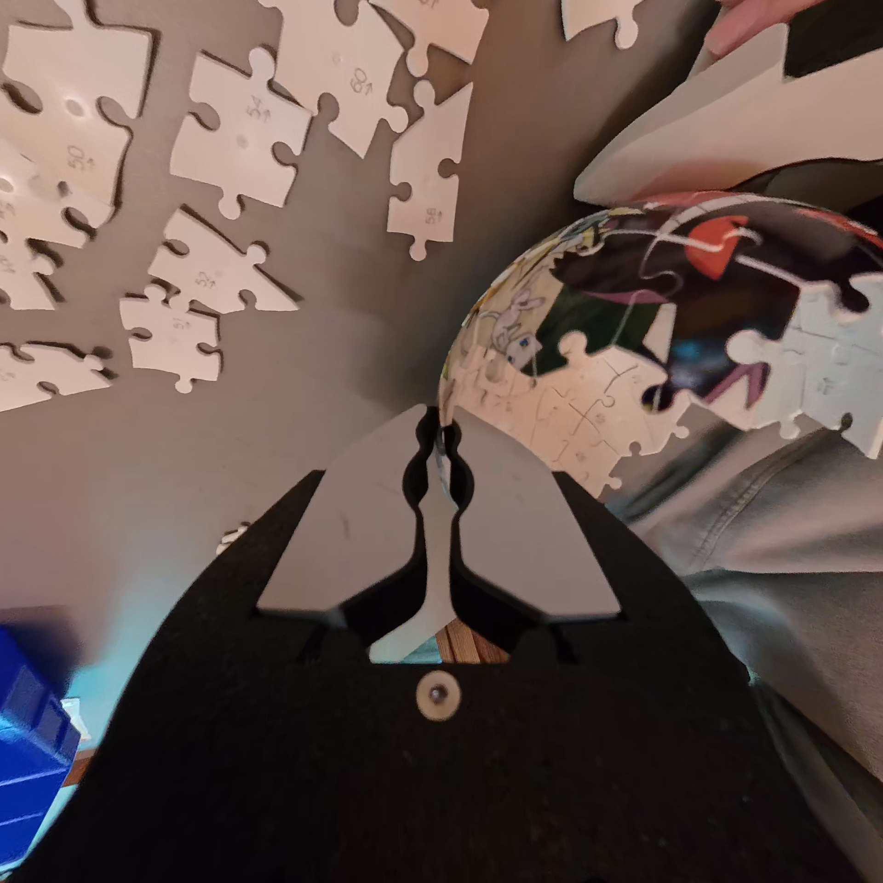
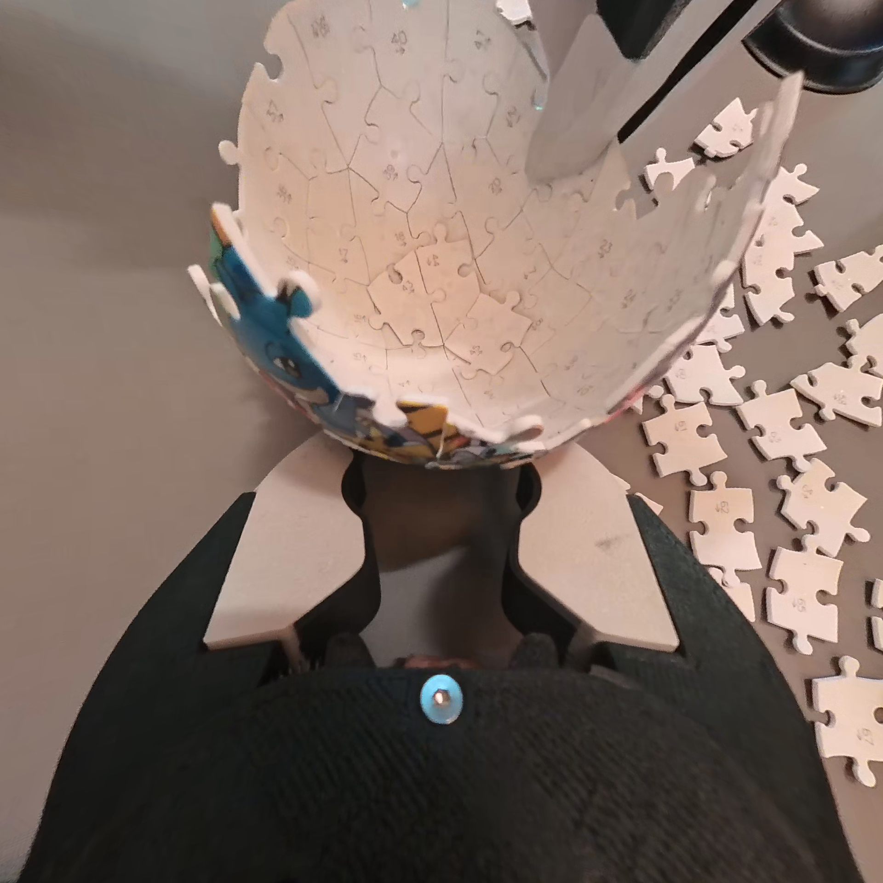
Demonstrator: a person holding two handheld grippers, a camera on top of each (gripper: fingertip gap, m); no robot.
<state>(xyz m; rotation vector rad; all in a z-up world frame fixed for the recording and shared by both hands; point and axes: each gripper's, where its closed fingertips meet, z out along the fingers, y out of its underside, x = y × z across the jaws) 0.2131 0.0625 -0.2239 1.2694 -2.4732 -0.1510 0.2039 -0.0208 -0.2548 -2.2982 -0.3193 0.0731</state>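
Note:
A half-built puzzle ball [image 2: 430, 229] is an open shell, white and numbered inside, with coloured cartoon print outside; it also shows in the left wrist view [image 1: 669, 315]. My left gripper [image 1: 437, 423] is shut on the shell's thin rim; in the right wrist view its fingers [image 2: 568, 110] straddle the far wall. My right gripper [image 2: 446, 451] is open, its fingertips on either side of the shell's coloured underside, close against it. One of its fingers [image 1: 707, 129] lies over the ball in the left wrist view.
Several loose white puzzle pieces [image 1: 239, 129] lie face down on the grey table [image 1: 363, 296], and more pieces [image 2: 774, 430] lie to the right of the ball. A blue box [image 1: 28, 745] is at lower left. A person's grey trouser leg [image 1: 764, 573] is at right. Some 9 centimeters of space lies between my two pairs of fingers.

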